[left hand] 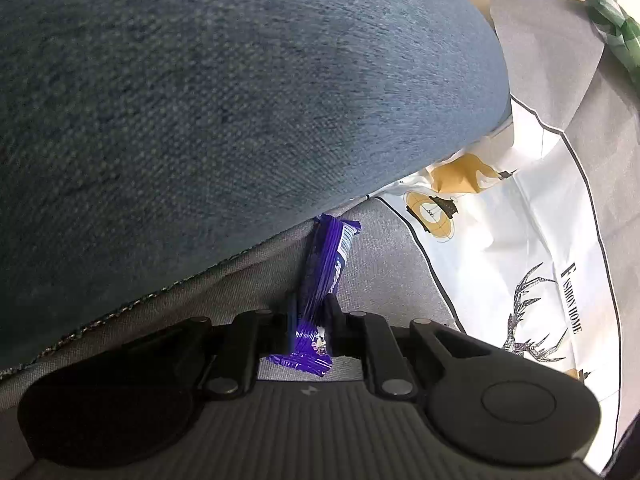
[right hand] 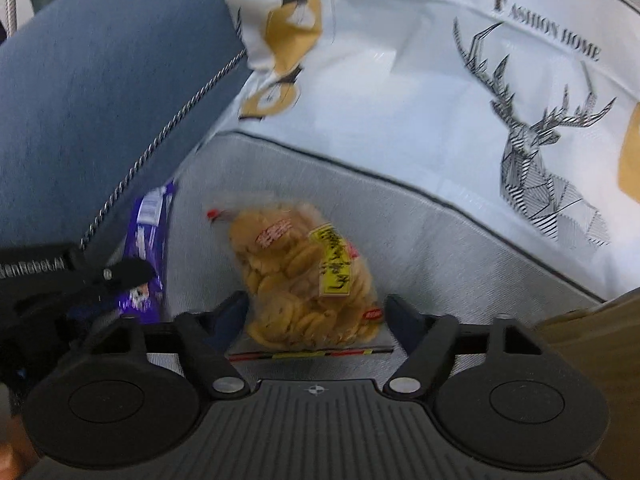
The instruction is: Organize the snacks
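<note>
A purple snack bar point(left hand: 324, 264) lies on grey upholstery point(left hand: 380, 272) against the edge of a blue cushion point(left hand: 200, 100). My left gripper point(left hand: 312, 304) is shut on the bar's near end, and the wrapper's tail sticks out behind the fingers. In the right wrist view the same bar point(right hand: 150, 216) and the left gripper point(right hand: 120, 276) show at the left. A clear bag of round yellow crackers point(right hand: 296, 264) with a yellow label lies on the grey seat point(right hand: 420, 240). My right gripper point(right hand: 316, 308) stands open over the bag's near end, one finger on each side.
The blue cushion point(right hand: 100, 92) with a corded edge leans over the left. A white cloth printed with a deer point(right hand: 540, 152) covers the back and right. A green patterned item point(left hand: 612, 20) sits far right. A brown surface point(right hand: 592, 344) borders the seat.
</note>
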The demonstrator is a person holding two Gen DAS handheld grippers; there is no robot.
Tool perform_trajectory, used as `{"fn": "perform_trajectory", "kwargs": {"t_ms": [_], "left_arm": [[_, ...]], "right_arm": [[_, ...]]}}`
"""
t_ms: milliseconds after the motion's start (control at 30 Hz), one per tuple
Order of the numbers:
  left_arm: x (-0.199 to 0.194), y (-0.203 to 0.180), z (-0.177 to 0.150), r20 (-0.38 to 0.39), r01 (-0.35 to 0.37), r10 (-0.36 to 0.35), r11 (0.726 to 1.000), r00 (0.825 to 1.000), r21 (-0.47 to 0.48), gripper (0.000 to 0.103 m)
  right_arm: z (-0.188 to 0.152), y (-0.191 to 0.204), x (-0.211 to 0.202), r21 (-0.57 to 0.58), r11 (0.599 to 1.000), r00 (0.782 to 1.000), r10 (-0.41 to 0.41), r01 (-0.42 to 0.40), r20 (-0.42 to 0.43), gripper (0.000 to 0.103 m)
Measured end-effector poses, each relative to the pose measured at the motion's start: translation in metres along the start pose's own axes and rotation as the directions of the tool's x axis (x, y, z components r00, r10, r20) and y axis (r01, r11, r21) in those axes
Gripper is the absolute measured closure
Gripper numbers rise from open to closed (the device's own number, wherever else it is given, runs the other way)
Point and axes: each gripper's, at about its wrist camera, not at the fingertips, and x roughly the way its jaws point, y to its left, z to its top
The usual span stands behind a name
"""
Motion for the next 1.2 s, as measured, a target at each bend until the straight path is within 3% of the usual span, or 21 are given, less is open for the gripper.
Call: {"fn": "perform_trajectory", "kwargs": {"t_ms": [167,300,467,600,700,800,900,1000,1100,1200], "left_arm": [[0.005,-0.006,0.000,0.003,-0.008,0.008,0.999,1.000,0.035,0.089],[0.004,-0.008,0.000,-0.003,-0.002,0.002,0.997,1.000,0.077,0.089],[0.001,-0.011,-0.008,-0.080,0.070,-0.055,0.978,0.995,0.196,0.091],[-0.014,-0.020,-0.021,-0.118,0.125,-0.088,0.924,0.989,0.362,0.092],[-0.037,-0.017,-0.036,-0.165,0.187,-0.124,0.867,0.979,0.462,0.092],[-0.047,-0.014,-0.062,-0.312,0.291,-0.138,0.800,0.940,0.524,0.092],[-0.063,-0.015,-0.079,-0.312,0.307,-0.146,0.767,0.939,0.564,0.092],[-0.071,-0.007,-0.101,-0.334,0.317,-0.138,0.755,0.932,0.574,0.092],[-0.085,0.015,-0.129,-0.339,0.307,-0.113,0.740,0.934,0.598,0.093],[-0.106,0.044,-0.158,-0.316,0.296,-0.106,0.702,0.943,0.648,0.092]], "right_arm": [[-0.012,0.001,-0.019,-0.012,1.000,1.000,0.005,-0.005,0.029,0.046],[-0.024,-0.003,-0.059,-0.014,1.000,0.998,-0.017,0.018,0.068,0.047],[-0.053,-0.010,-0.120,0.017,0.999,0.990,-0.033,0.031,0.135,0.048],[-0.088,-0.010,-0.171,0.032,0.999,0.974,-0.026,0.019,0.224,0.048],[-0.122,-0.010,-0.204,0.046,0.999,0.958,-0.017,0.003,0.286,0.048],[-0.157,-0.010,-0.231,0.059,0.998,0.941,-0.007,-0.014,0.338,0.048],[-0.189,-0.010,-0.255,0.058,0.998,0.919,0.002,-0.027,0.394,0.048],[-0.217,-0.009,-0.280,0.048,0.998,0.891,0.004,-0.028,0.454,0.048],[-0.242,-0.012,-0.303,0.042,0.999,0.859,0.006,-0.032,0.512,0.048],[-0.267,-0.018,-0.322,0.029,1.000,0.829,-0.007,-0.011,0.559,0.048]]}}
